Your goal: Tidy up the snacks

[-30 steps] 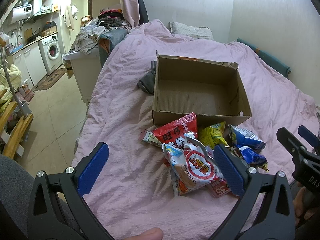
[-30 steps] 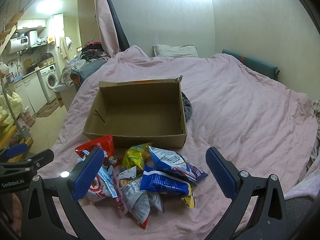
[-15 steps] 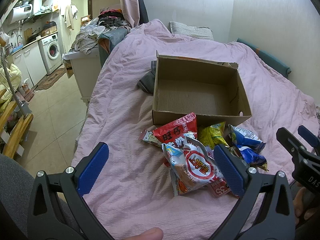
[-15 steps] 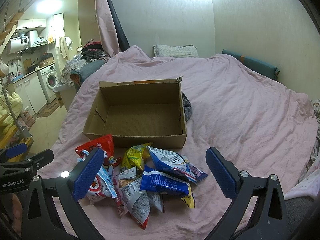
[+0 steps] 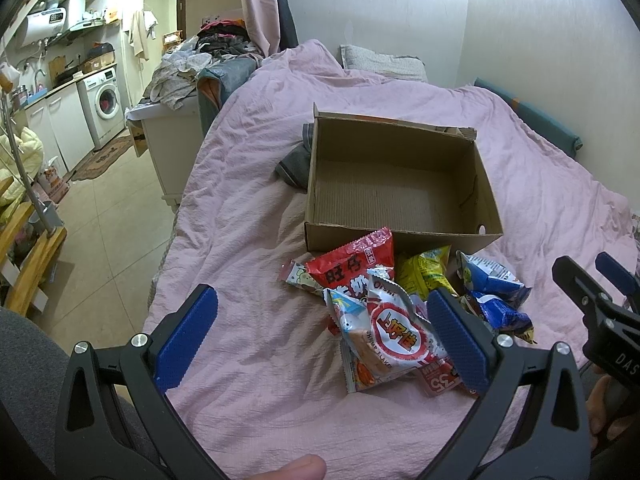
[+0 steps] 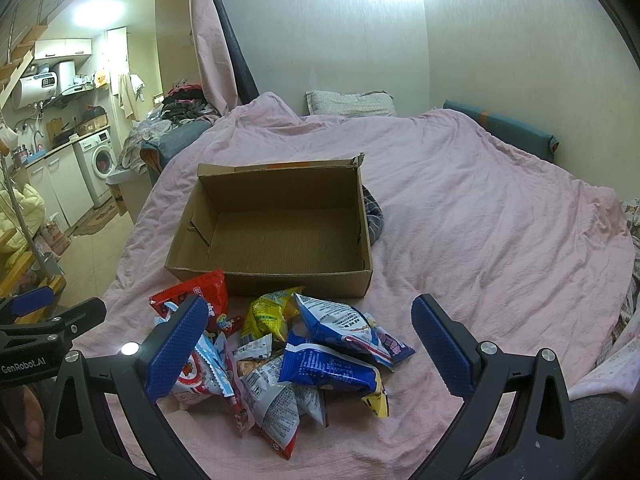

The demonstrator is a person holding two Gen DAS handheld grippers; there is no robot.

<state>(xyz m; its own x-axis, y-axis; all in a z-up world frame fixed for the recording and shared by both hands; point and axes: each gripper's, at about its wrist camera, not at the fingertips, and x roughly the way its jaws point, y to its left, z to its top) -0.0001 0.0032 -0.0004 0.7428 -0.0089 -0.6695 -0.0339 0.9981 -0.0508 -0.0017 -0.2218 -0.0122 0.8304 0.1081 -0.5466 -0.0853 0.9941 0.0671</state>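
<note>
**Slippery packets, soft bed, empty box**

Snacks lay in one overlapping heap on the wrinkled pink bedsheet (image 6: 480,220), just in front of the open brown cardboard box (image 6: 272,236), which held nothing. The left gripper (image 5: 324,332) hovered over the sheet with its blue-padded jaws spread wide and empty; the right gripper (image 6: 308,344) hung above the heap, likewise released and holding nothing.

Risk lay mostly in the pile itself. The glossy blue foil packet (image 6: 328,368) rested across several others, so a closing jaw would likely have pinched two bags at once or let one slide free. The puffed white shrimp-flake bag with the red circle (image 5: 384,340) looked air-filled; a hard squeeze might have burst it, a light one lost it. The red packet (image 5: 352,264) leaned against the box's near wall, and nudging it could have shoved the light box across the soft sheet.
</note>
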